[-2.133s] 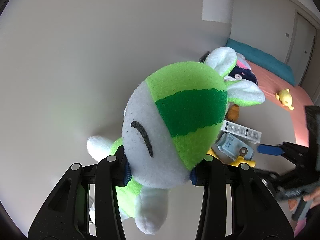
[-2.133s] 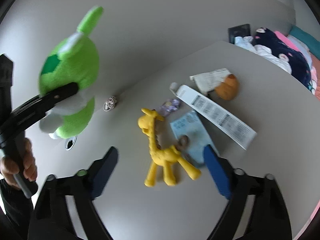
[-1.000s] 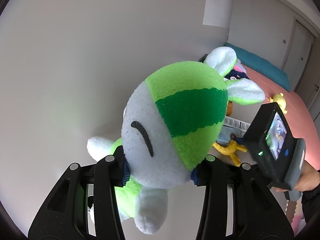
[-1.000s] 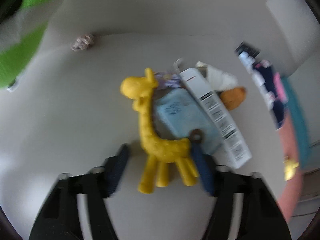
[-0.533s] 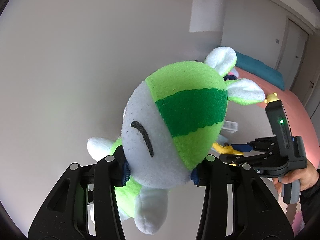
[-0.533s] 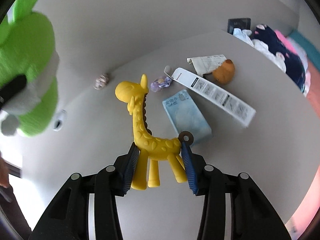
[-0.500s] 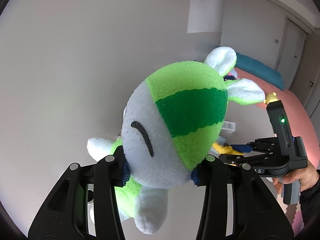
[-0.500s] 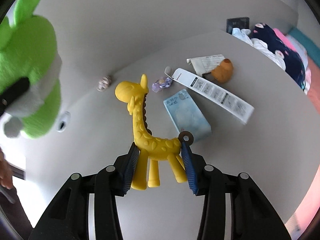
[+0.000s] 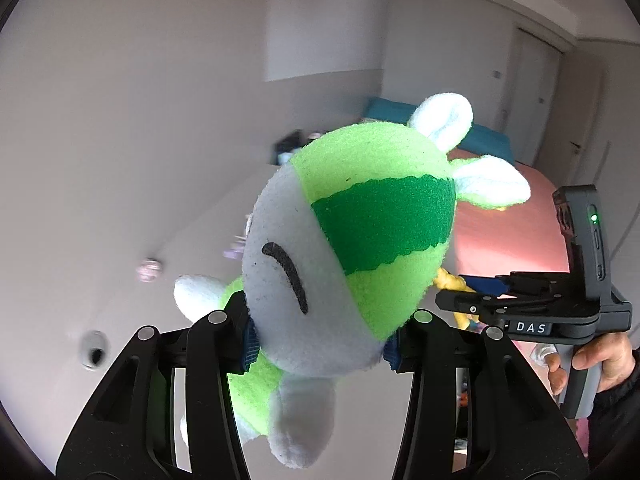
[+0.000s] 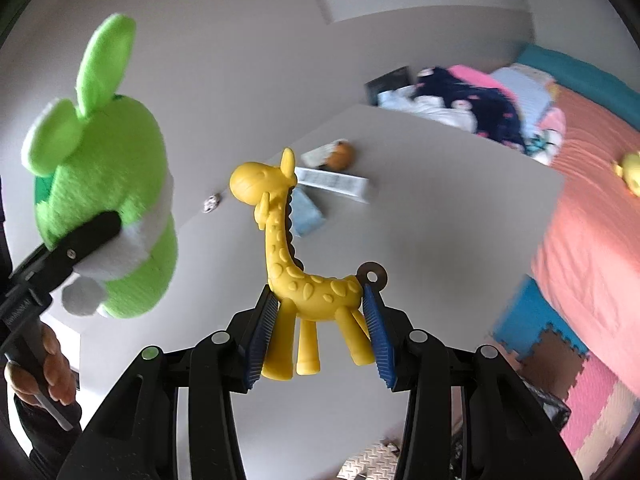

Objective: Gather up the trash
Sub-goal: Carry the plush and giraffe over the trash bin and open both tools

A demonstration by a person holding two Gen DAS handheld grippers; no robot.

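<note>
The left gripper [image 9: 320,336] has its jaws clenched on a green and white plush toy [image 9: 352,248], the blue pads pressing into the toy at the neck, below its big head. The toy's head fills the middle of the left wrist view, ears pointing up and to the right.

The right gripper [image 10: 318,334] has its jaws clenched on a yellow giraffe toy [image 10: 292,256], gripping the body from both sides just above the legs; the long neck rises away from the pads and the legs hang between them. A dark ring [image 10: 373,275] sticks up at the giraffe's rear, just beside the right pad.

Both toys are held in the air above the desk [image 10: 440,216], and the plush toy hangs to the left of the giraffe. On the desk beyond the giraffe lie the trash pieces: a long white printed carton [image 10: 334,180], a light blue packet [image 10: 306,210] partly hidden behind the giraffe's neck, a brown round thing [image 10: 342,154] with crumpled paper beside it, and a small crumpled wad [image 10: 211,202] to the left of the giraffe's head. Clothes [image 10: 460,106] are piled at the far edge of the desk. To the right of the desk is a bed with a coral cover [image 10: 592,208].
</note>
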